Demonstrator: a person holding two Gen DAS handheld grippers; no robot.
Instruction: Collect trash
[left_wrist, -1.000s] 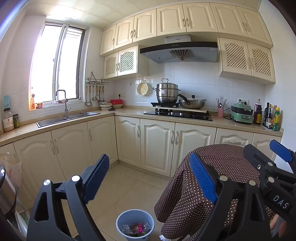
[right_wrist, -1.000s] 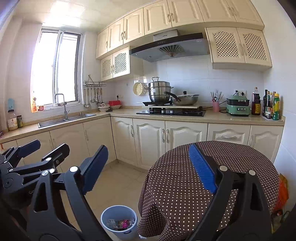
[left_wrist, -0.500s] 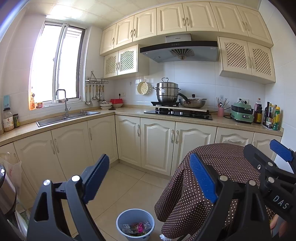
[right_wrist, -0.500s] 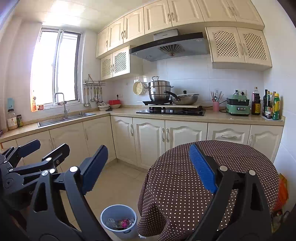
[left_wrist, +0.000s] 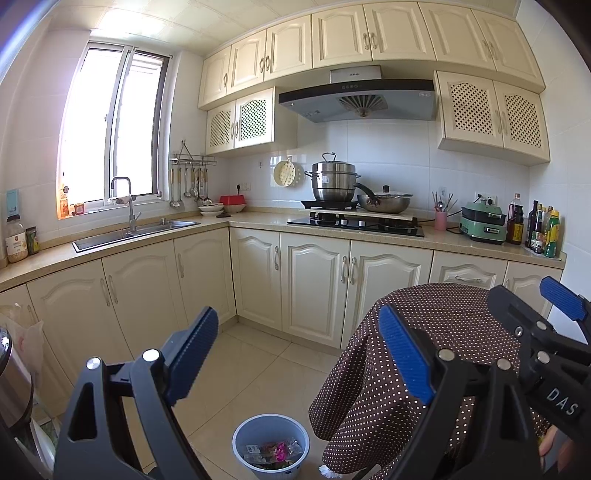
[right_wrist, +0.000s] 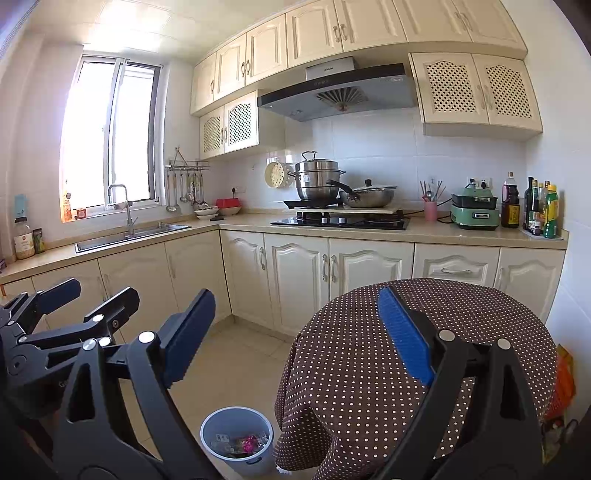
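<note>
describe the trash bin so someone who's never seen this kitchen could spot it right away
Start at the round table draped in a brown polka-dot cloth in the middle of the kitchen. On the tiled floor just left of its hanging edge stands the trash bin, a small round pale blue-grey pail. It is the only open container on the floor, with wrappers and something pink inside.

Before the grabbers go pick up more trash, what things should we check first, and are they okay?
1. Left gripper open with nothing in it: ok.
2. Right gripper open with nothing in it: ok.
3. Trash bin upright on the floor beside the table: ok.
4. Room left in the bin, wrappers only at its bottom: ok.
5. Trash to collect on the dotted tablecloth: none seen on the part in view.
6. White bit under the cloth's edge is trash: cannot tell.
</note>
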